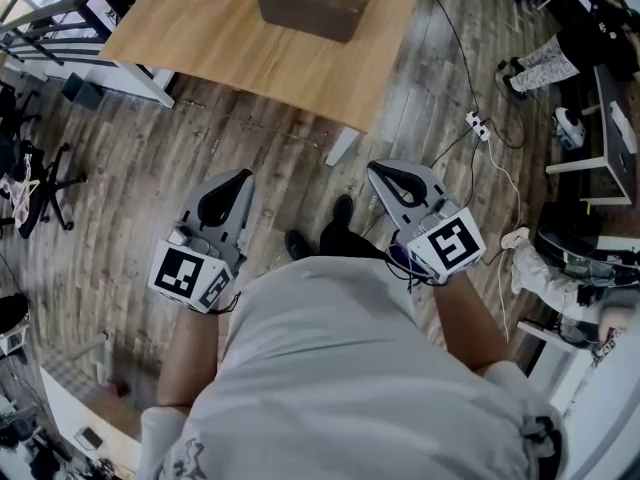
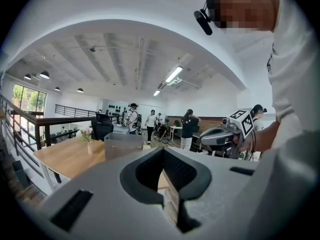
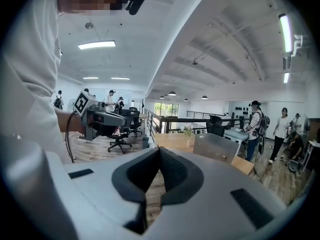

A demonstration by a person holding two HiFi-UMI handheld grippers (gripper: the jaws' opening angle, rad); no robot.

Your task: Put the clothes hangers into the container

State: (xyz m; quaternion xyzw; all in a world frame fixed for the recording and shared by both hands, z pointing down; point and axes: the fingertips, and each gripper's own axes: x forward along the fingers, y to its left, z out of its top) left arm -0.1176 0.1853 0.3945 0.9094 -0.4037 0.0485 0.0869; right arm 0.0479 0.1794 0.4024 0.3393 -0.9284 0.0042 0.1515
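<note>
No clothes hanger shows in any view. A grey open container (image 1: pixel 315 3) stands on the wooden table (image 1: pixel 200 38) ahead of me; it also appears as a translucent box (image 2: pixel 122 143) in the left gripper view and as the same box (image 3: pixel 215 146) in the right gripper view. I hold my left gripper (image 1: pixel 243 175) and my right gripper (image 1: pixel 376 168) in front of my body, above the floor and short of the table. In each gripper's own view the left gripper (image 2: pixel 163 150) and the right gripper (image 3: pixel 159 148) have their jaws together at the tips, with nothing between them.
A small vase of flowers (image 2: pixel 89 141) stands on the table beside the container. A power strip with cables (image 1: pixel 477 125) lies on the wooden floor to the right. An office chair (image 1: pixel 40 183) is at the left. Several people (image 2: pixel 150 124) stand by desks further off.
</note>
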